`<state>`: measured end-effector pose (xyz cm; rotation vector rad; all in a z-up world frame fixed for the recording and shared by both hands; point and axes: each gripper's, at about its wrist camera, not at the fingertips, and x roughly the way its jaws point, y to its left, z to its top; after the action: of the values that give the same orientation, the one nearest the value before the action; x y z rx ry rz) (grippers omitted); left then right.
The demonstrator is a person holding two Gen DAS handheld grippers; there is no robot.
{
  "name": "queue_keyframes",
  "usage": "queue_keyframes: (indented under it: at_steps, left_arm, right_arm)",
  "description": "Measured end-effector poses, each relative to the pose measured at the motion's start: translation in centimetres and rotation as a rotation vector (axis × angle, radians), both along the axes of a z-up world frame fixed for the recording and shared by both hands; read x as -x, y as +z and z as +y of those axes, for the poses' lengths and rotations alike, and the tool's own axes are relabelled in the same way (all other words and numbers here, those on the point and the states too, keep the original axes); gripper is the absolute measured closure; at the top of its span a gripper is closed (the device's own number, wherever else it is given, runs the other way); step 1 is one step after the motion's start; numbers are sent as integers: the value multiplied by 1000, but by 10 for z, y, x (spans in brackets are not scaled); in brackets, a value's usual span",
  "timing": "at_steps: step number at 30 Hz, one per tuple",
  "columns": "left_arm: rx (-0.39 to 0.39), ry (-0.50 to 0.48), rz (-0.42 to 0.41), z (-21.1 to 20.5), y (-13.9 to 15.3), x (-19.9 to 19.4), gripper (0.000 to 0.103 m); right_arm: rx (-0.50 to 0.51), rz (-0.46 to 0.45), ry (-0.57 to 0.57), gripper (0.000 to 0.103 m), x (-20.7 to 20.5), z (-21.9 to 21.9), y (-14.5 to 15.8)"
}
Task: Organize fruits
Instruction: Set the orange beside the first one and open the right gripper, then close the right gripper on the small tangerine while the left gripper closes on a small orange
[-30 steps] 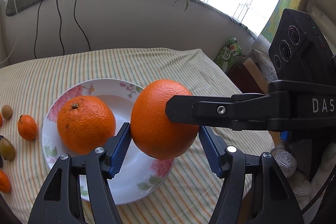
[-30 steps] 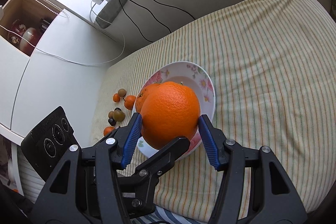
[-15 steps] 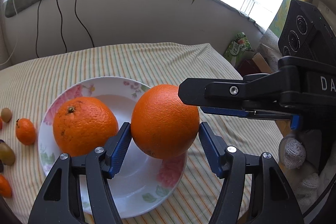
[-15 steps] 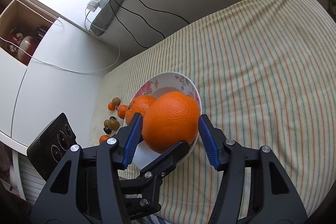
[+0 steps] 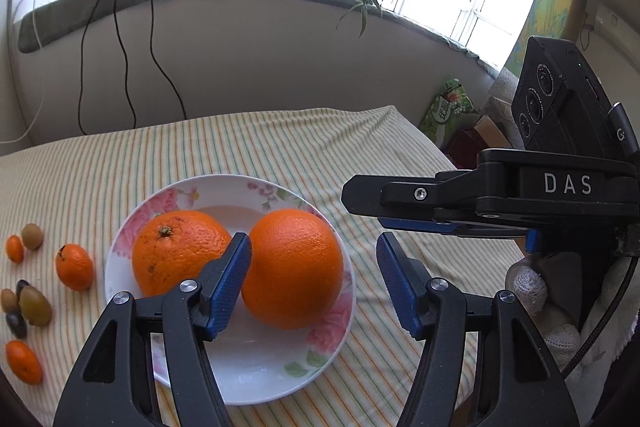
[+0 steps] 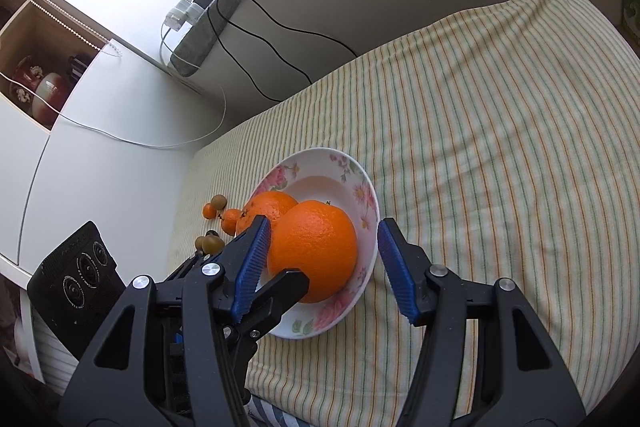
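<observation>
A floral white plate (image 5: 280,193) (image 6: 352,171) on the striped cloth holds two big oranges side by side. The smooth orange (image 5: 293,268) (image 6: 314,249) lies in the plate's right half, and the rougher orange (image 5: 176,251) (image 6: 269,207) lies to its left. My left gripper (image 5: 312,281) is open around the smooth orange; its left pad is close to the fruit and a gap shows at its right pad. My right gripper (image 6: 324,265) is open too, with a gap on its right side. One right gripper finger (image 5: 384,193) reaches in from the right in the left wrist view.
Small fruits lie left of the plate: mandarins (image 5: 74,267) (image 5: 23,361), a brown one (image 5: 32,235), a green one (image 5: 35,305) and dark ones (image 5: 15,323). Cables hang down the wall (image 5: 240,67) behind. Striped cloth (image 6: 500,147) stretches right of the plate.
The smooth orange was up between the jaws of both grippers above the plate; now it lies in the plate beside the other orange, and both grippers have drawn back from it.
</observation>
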<state>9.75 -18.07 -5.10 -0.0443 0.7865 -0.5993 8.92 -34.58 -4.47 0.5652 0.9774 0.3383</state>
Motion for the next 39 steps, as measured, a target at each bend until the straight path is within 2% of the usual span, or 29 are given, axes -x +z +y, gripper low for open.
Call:
queue_keyframes:
  at_steps: [9, 18, 28, 35, 39]
  left_arm:
    - [17, -20, -33, 14, 12, 19, 37]
    - [13, 5, -75, 51, 17, 40, 37]
    - [-25, 191, -64, 134, 2, 44, 37]
    - [-37, 332, -8, 193, -17, 48, 38]
    - [-37, 378, 21, 217, -28, 48, 49]
  right_arm:
    - [37, -62, -9, 39, 9, 4, 14]
    - [60, -123, -16, 38, 17, 15, 20]
    - [212, -227, 71, 38, 28, 57, 35]
    - [303, -293, 209, 38, 31, 109, 39]
    - [311, -290, 298, 40, 28, 140, 32]
